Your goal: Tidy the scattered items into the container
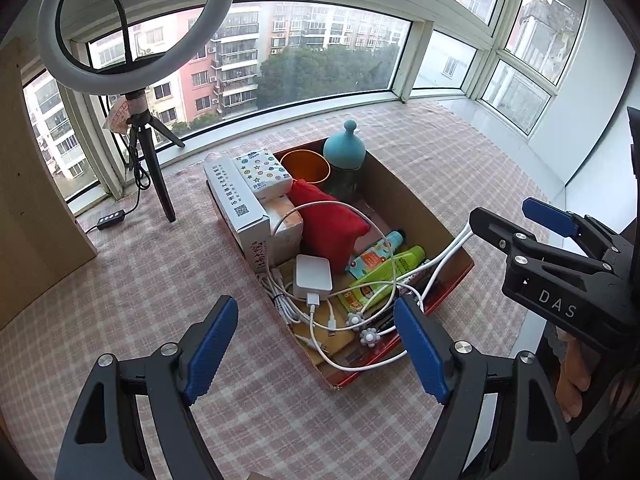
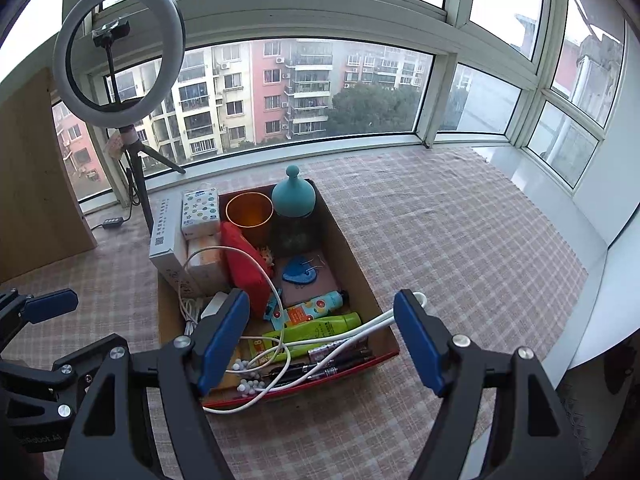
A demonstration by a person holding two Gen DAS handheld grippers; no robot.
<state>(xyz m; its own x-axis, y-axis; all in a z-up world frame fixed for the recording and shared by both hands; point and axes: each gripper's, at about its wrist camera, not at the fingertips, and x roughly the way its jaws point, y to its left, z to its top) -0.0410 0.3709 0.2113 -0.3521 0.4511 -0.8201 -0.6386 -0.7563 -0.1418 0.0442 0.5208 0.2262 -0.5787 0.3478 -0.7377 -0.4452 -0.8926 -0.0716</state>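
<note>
A cardboard box (image 1: 404,196) (image 2: 352,264) with a red rim sits on the checked cloth. It holds a white charger (image 1: 313,277) with a tangled white cable (image 1: 372,240) (image 2: 280,344), a red pouch (image 1: 332,224) (image 2: 244,272), a green tube (image 1: 384,270) (image 2: 320,326), an orange cup (image 1: 305,166) (image 2: 249,212), a teal-lidded bottle (image 1: 344,152) (image 2: 292,196) and white boxes (image 1: 236,196) (image 2: 172,248). A cable loop hangs over the box's right rim. My left gripper (image 1: 316,356) is open and empty in front of the box. My right gripper (image 2: 320,340) is open and empty above the box's near end; it also shows in the left wrist view (image 1: 508,212).
A ring light on a black tripod (image 1: 132,32) (image 2: 120,52) stands at the back left with its cable and remote (image 1: 111,219) on the cloth. A wooden board (image 1: 36,184) (image 2: 36,184) leans at the left. Windows run behind; the white sill (image 2: 600,280) curves at the right.
</note>
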